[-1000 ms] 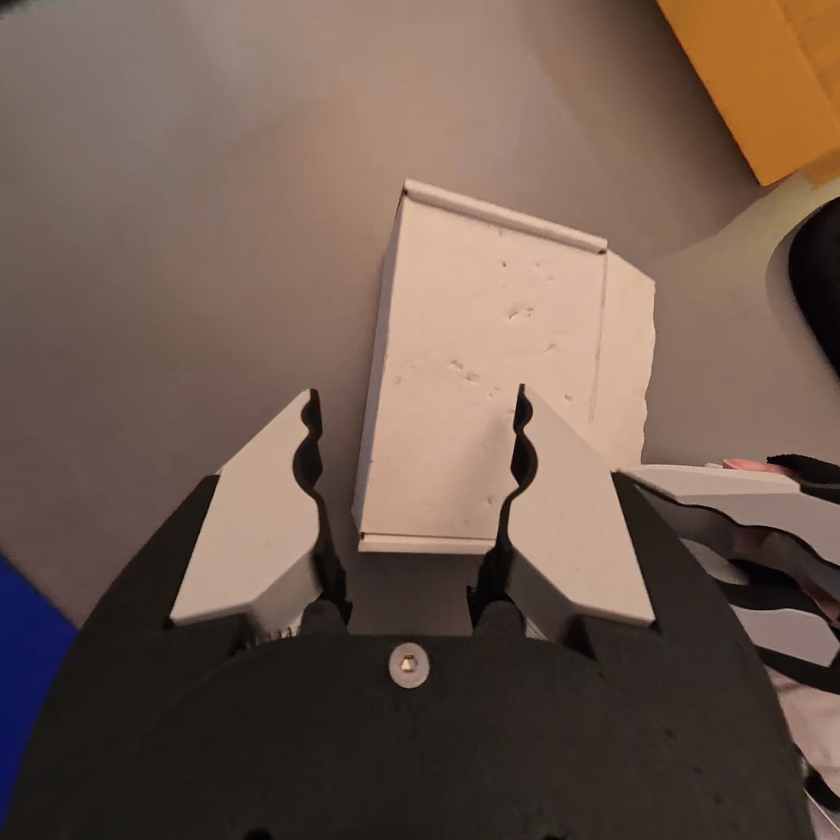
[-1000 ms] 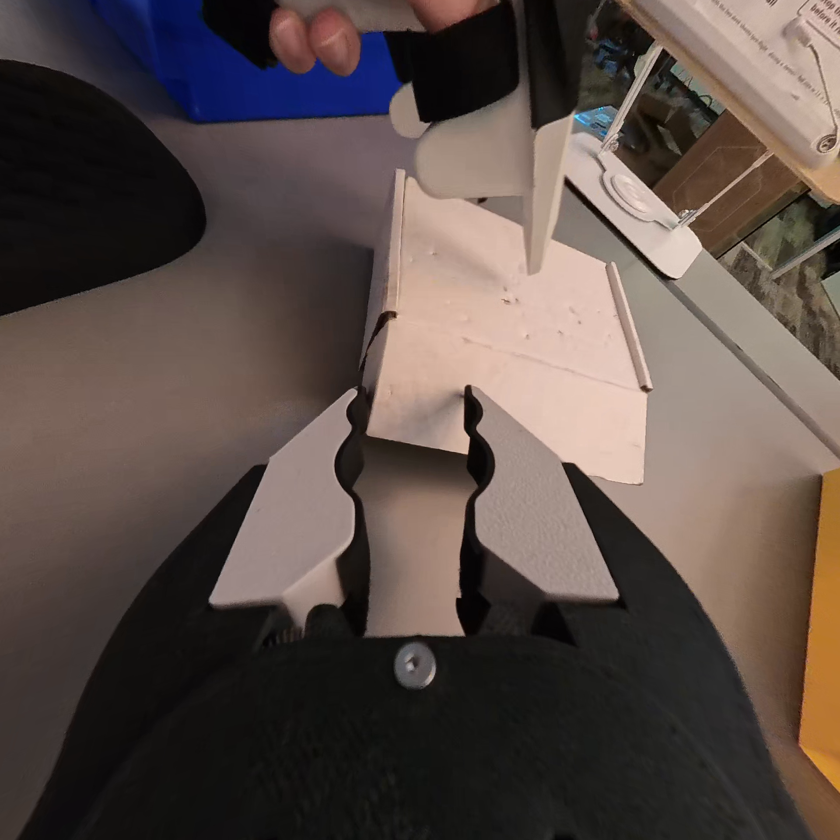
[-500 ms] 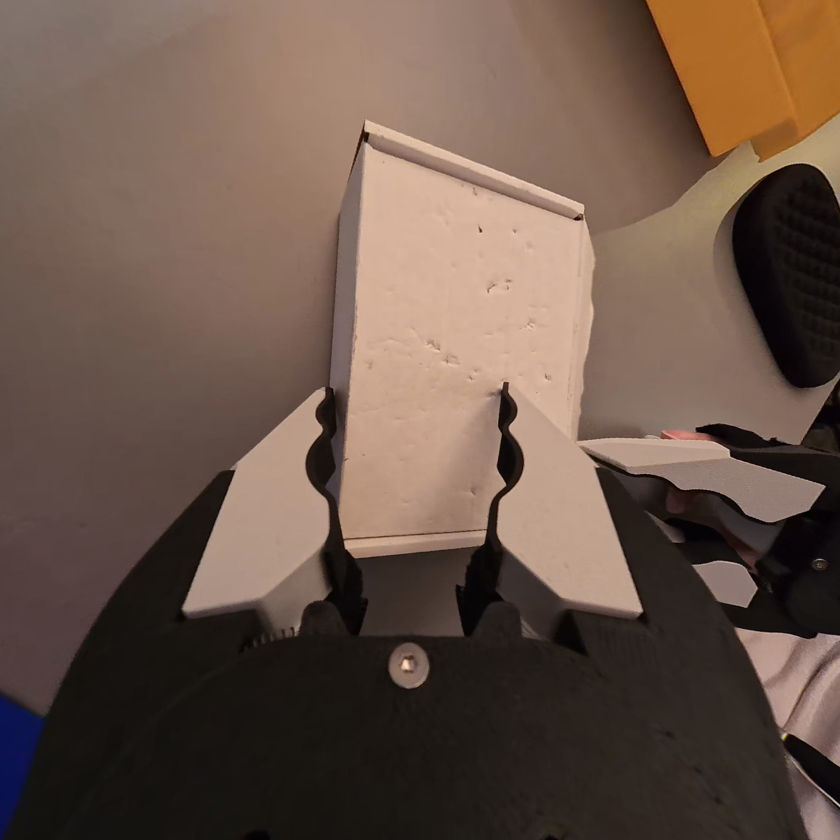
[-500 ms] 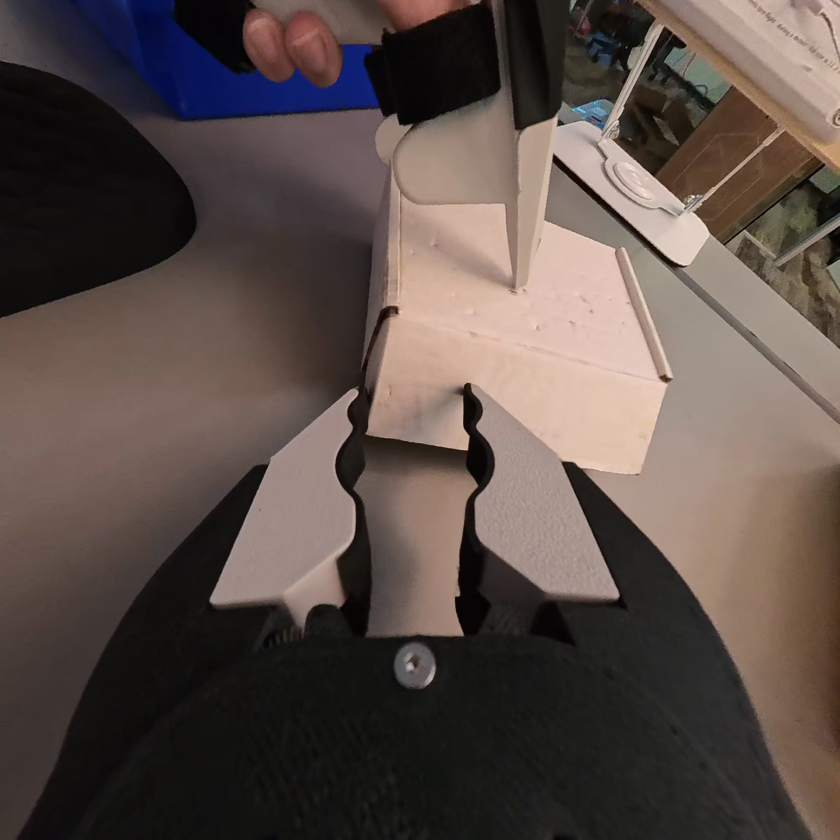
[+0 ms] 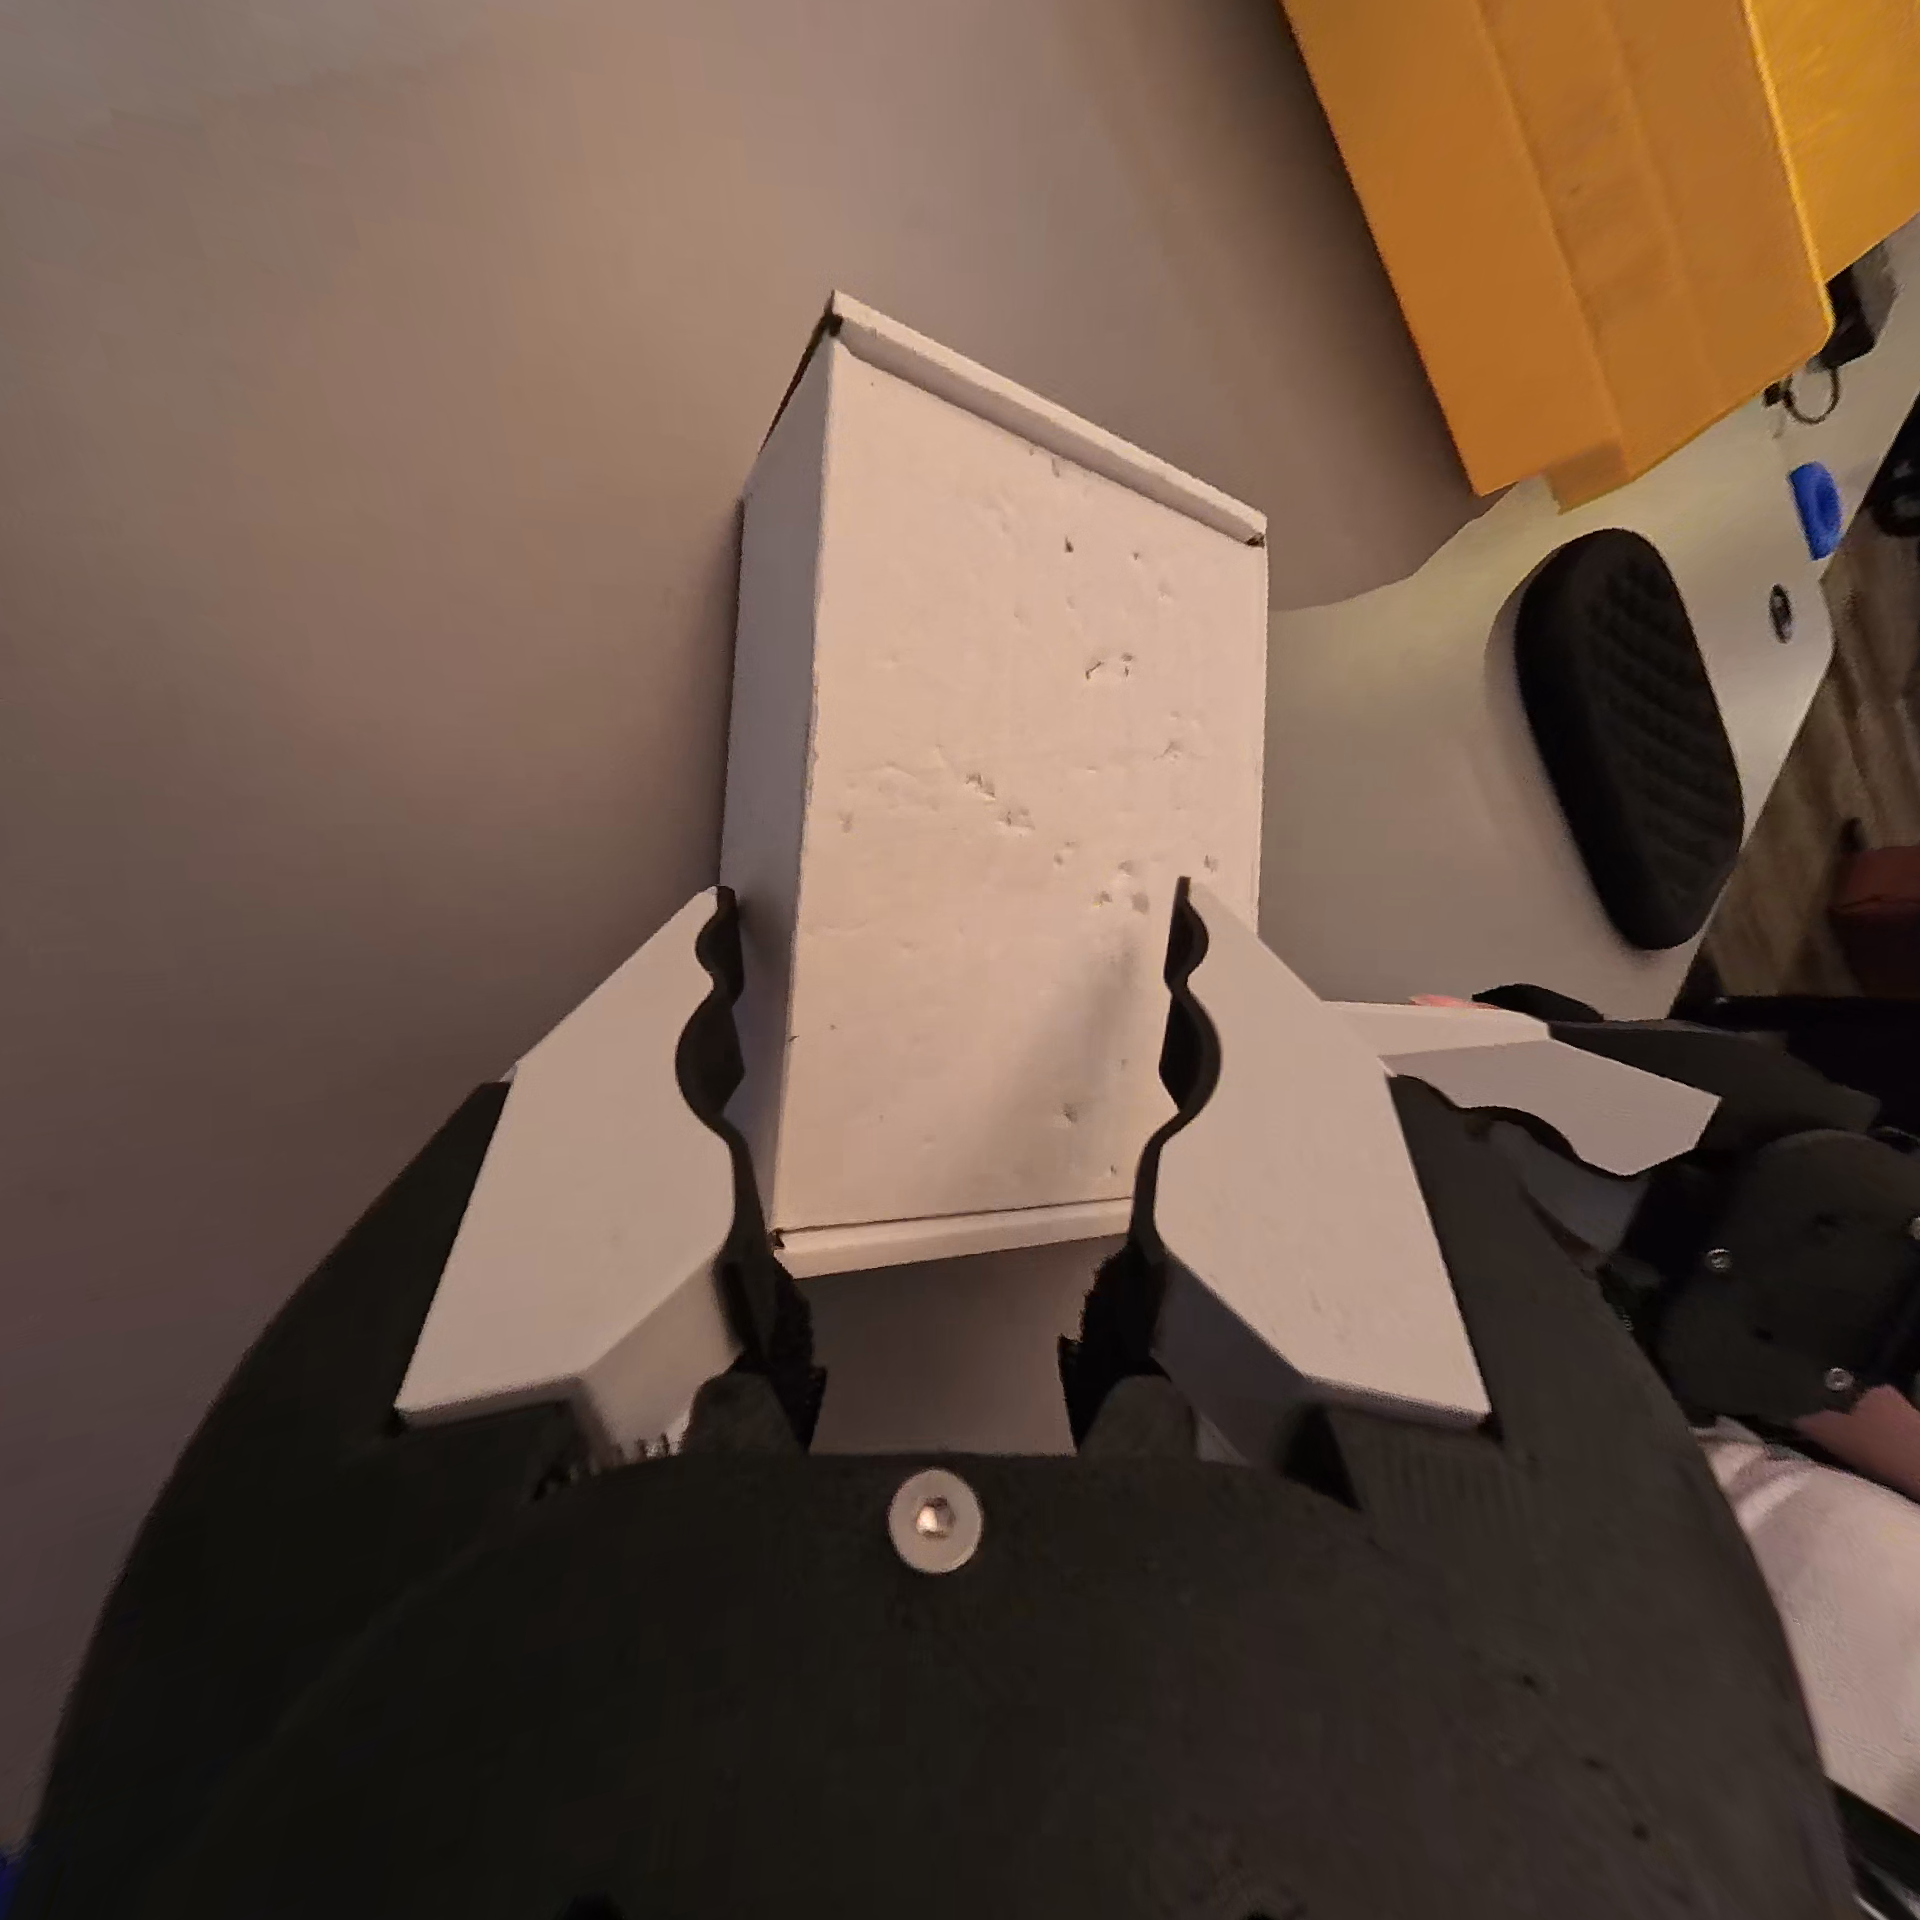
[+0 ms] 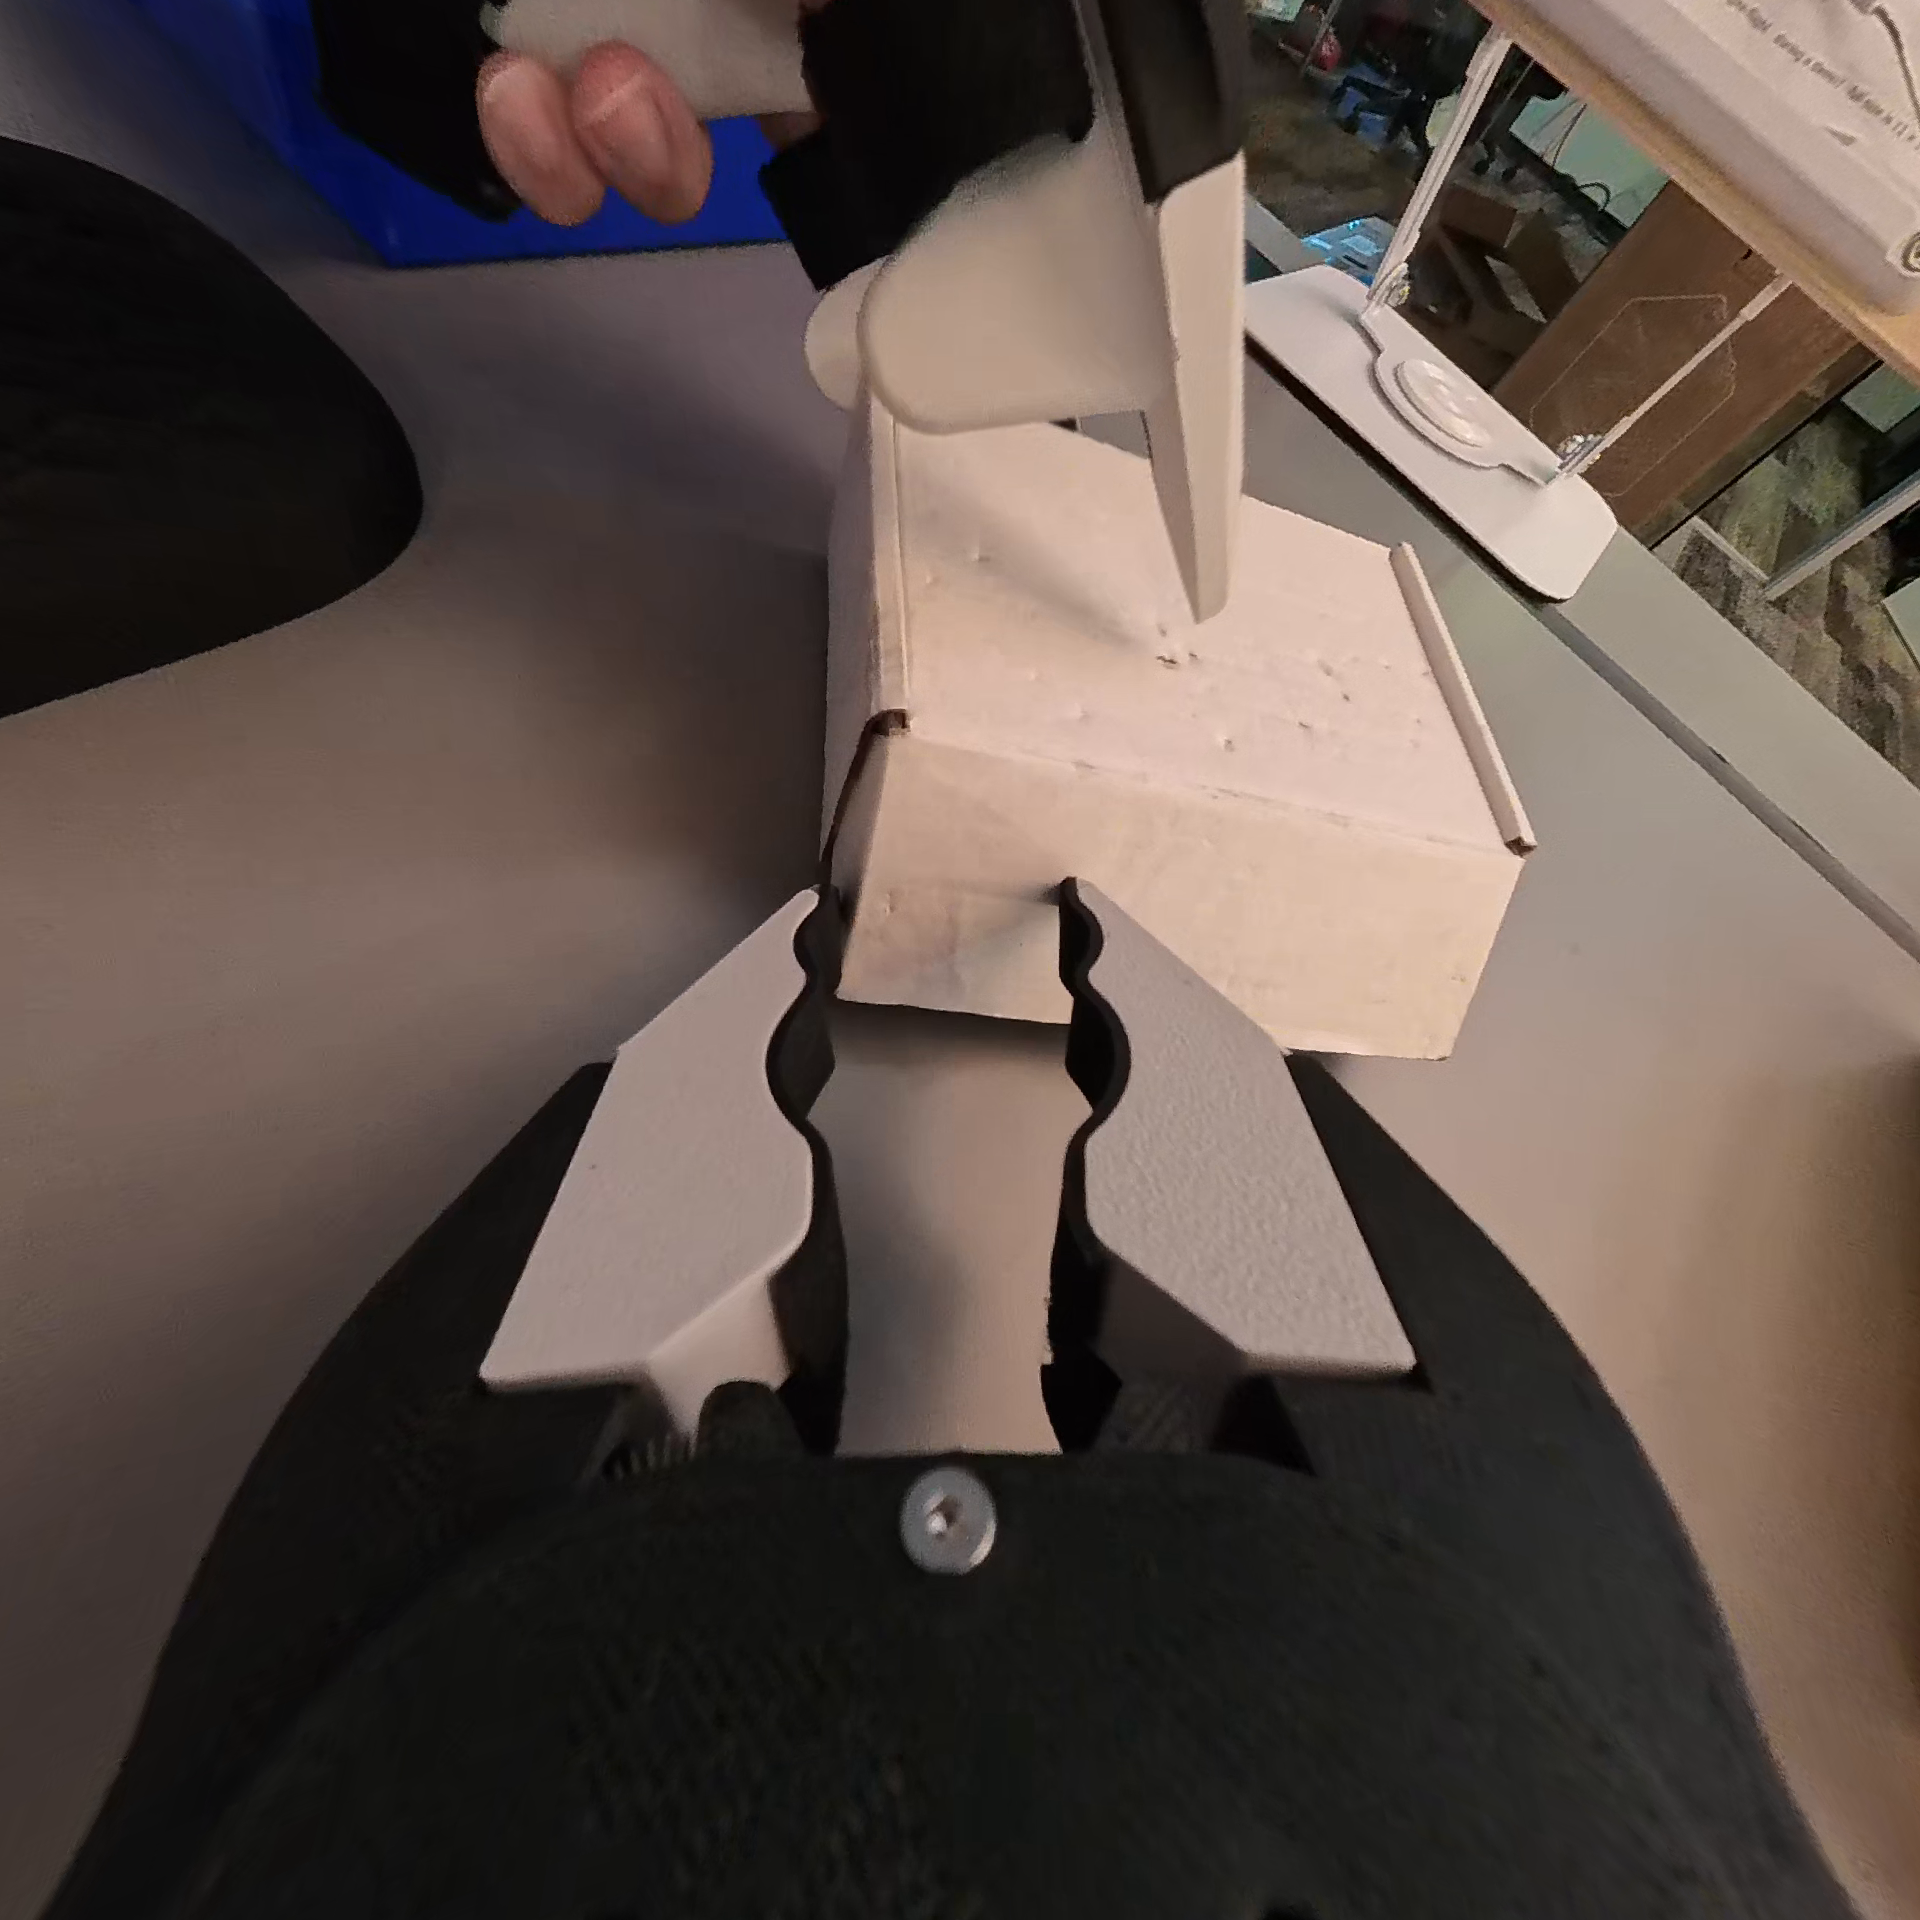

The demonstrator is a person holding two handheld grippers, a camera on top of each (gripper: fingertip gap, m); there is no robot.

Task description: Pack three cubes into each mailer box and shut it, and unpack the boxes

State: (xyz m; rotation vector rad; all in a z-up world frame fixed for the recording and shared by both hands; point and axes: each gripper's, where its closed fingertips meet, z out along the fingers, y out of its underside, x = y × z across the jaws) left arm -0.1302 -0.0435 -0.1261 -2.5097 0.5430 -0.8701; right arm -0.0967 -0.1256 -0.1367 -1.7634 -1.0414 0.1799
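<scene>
A white mailer box (image 5: 1018,790) sits on the grey table with its lid down and nothing of its inside showing. My left gripper (image 5: 951,899) is open and points down over the lid. One fingertip (image 6: 1200,582) touches the lid top in the right wrist view. My right gripper (image 6: 945,899) is open and empty at table level. Its tips are against the left end of the box (image 6: 1164,831) front flap. It also shows in the left wrist view (image 5: 1538,1091) beside the box. No cubes are in view.
A yellow bin (image 5: 1558,208) lies beyond the box and a black textured pad (image 5: 1621,758) to its right. A blue bin (image 6: 312,135), a black cushion (image 6: 156,468) and a white stand base (image 6: 1455,416) ring the box. The table edge runs at right.
The box's front flap, which lay stretched out flat, has folded down against the box front. My left gripper has come lower onto the lid. My right gripper has stayed at the flap.
</scene>
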